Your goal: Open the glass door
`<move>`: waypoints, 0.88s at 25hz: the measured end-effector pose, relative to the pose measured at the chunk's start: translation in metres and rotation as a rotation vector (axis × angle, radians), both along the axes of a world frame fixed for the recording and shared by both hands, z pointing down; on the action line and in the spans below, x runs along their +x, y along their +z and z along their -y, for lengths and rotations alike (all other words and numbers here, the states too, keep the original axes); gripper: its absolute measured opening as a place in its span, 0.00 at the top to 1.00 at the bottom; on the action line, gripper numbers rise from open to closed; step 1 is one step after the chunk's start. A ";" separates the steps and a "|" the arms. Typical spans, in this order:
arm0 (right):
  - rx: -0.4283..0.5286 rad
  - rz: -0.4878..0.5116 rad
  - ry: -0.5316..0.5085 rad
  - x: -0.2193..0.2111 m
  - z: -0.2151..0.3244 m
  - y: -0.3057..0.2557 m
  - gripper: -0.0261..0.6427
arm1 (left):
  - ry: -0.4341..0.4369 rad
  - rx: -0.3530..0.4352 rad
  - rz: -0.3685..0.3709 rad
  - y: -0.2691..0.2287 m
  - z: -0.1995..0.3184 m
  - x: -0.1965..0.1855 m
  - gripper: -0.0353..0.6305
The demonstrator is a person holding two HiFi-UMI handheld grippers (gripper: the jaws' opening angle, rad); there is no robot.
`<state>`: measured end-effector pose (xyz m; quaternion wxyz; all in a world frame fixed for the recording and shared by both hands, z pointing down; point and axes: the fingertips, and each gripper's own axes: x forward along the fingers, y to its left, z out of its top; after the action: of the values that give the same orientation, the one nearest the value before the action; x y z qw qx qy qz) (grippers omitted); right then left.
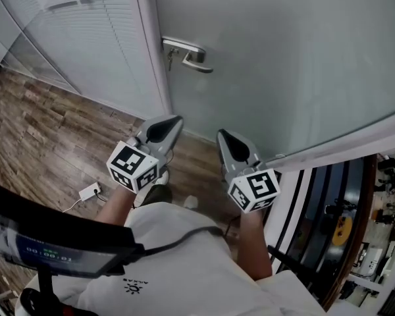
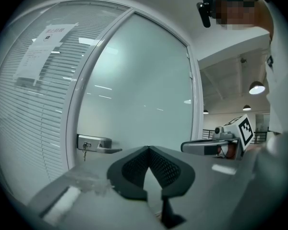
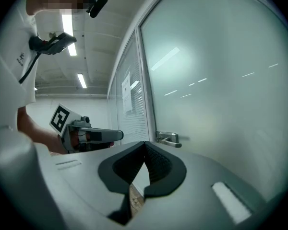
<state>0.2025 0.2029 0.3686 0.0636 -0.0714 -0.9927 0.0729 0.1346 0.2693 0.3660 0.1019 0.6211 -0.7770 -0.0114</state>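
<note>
Left gripper (image 1: 173,122) and right gripper (image 1: 224,138) are held level, fingers pressed together on nothing. The glass door (image 1: 283,64) appears shut; its lever handle (image 1: 187,53) is ahead of and above the left fingers, well apart. Closed fingers are judged suited to pressing the lever down.

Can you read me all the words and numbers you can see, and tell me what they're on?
Paper notice on the blinds window: printed lines, too small to read.
Small screen at the bottom of the head view: glowing digits, too blurred to read.
Shirt logo: tiny print, unreadable.
Marker cubes: black-and-white squares only, no words.
</note>
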 end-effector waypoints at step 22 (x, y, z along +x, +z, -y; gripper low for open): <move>0.011 -0.060 0.275 -0.164 0.004 0.003 0.95 | 0.250 0.022 0.027 0.004 0.007 -0.165 0.94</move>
<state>0.0381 0.1990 0.3719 0.0828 0.0680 -0.9912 0.0778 -0.0305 0.2622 0.3702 0.0853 0.7143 -0.6946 0.0012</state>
